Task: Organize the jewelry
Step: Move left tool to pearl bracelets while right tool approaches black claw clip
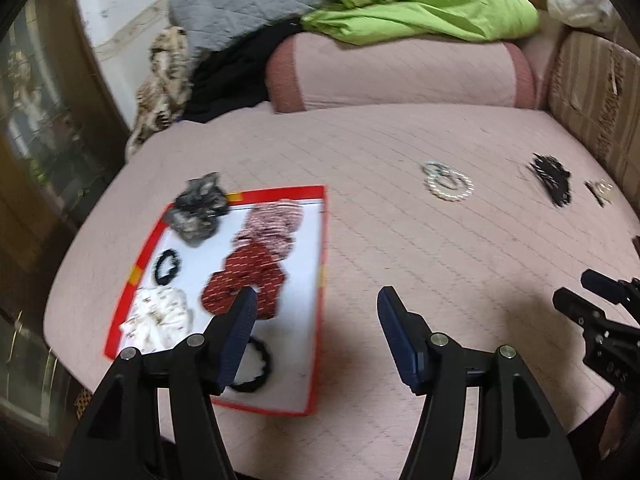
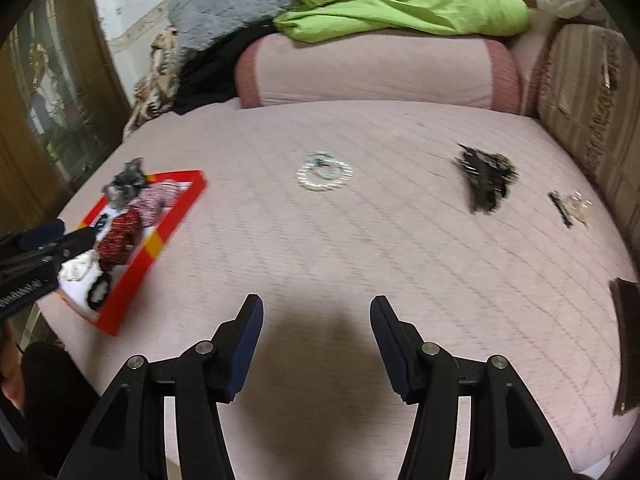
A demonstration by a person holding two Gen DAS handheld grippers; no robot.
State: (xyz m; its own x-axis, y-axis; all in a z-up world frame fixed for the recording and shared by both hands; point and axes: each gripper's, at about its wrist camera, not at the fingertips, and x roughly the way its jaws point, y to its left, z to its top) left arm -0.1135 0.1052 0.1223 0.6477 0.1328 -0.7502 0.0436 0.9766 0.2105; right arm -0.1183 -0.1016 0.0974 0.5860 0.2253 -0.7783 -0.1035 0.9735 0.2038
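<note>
A red-rimmed white tray (image 1: 322,240) lies on the pink quilted bed at the left. It holds several scrunchies, among them a dark red one (image 1: 240,280), a pink patterned one (image 1: 272,224), a grey one (image 1: 198,208) and a white one (image 1: 156,316), plus black hair ties (image 1: 167,266). Pearl bracelets (image 1: 447,180) (image 2: 325,172), a pile of black hair clips (image 1: 551,178) (image 2: 486,178) and a small clip (image 2: 570,206) lie loose on the bed. My left gripper (image 1: 316,304) is open and empty over the tray's right rim. My right gripper (image 2: 316,312) is open and empty above bare quilt.
A pink bolster (image 2: 376,72) lies across the back, with green cloth (image 2: 400,4), a grey pillow (image 2: 232,4) and black clothes behind. A brown cushion (image 2: 592,112) stands at the right. A dark flat object (image 2: 628,344) lies at the right edge. A wooden cabinet (image 1: 36,120) stands left.
</note>
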